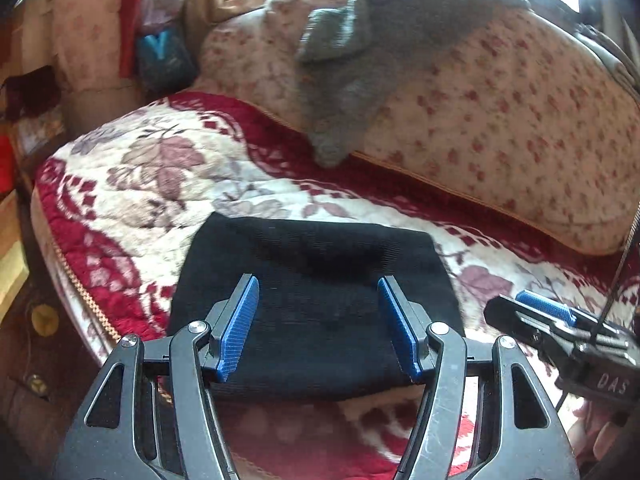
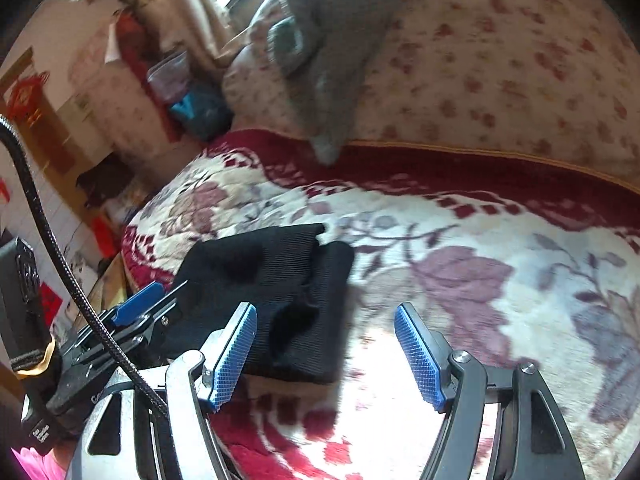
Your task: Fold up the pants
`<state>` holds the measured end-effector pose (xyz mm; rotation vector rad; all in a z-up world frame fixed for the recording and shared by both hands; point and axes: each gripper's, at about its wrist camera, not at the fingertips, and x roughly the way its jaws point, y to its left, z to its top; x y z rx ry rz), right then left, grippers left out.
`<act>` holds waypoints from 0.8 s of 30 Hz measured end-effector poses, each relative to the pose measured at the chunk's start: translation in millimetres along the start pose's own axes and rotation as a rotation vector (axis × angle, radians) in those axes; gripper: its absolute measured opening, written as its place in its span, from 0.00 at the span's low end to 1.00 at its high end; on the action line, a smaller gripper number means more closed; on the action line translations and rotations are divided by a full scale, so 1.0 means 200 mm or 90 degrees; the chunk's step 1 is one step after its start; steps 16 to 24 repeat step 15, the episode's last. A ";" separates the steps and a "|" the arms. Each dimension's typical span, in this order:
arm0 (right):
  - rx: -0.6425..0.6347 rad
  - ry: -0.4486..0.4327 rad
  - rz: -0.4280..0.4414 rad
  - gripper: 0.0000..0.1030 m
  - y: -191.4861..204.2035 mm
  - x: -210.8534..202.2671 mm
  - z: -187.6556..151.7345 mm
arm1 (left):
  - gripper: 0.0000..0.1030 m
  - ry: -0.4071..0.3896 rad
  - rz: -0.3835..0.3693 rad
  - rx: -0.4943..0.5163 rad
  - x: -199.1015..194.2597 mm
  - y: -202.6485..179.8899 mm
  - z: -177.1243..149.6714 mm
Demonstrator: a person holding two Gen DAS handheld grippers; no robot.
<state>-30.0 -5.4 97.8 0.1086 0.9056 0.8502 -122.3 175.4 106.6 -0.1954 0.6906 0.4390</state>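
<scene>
Broadly, the floral quilted bed cover carries everything, with a flowered cushion along its far edge and a grey garment draped over it. The black pants lie near the cover's front edge, already a compact folded rectangle, its long axis seemingly running side to side across the left view, though the fisheye makes that hard to judge. The left claw hangs directly over them, released, pads apart and gripping nothing. The right claw sits off their right-hand edge, also released and empty, so the left is nearer.
</scene>
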 end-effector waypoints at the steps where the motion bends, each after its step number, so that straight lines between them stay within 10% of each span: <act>1: -0.007 0.004 0.001 0.67 0.03 0.02 0.00 | 0.60 -0.004 0.005 -0.008 0.00 0.02 0.00; 24: -0.010 0.000 -0.008 0.67 0.04 0.00 0.01 | 0.59 0.000 0.001 -0.015 0.00 0.00 -0.01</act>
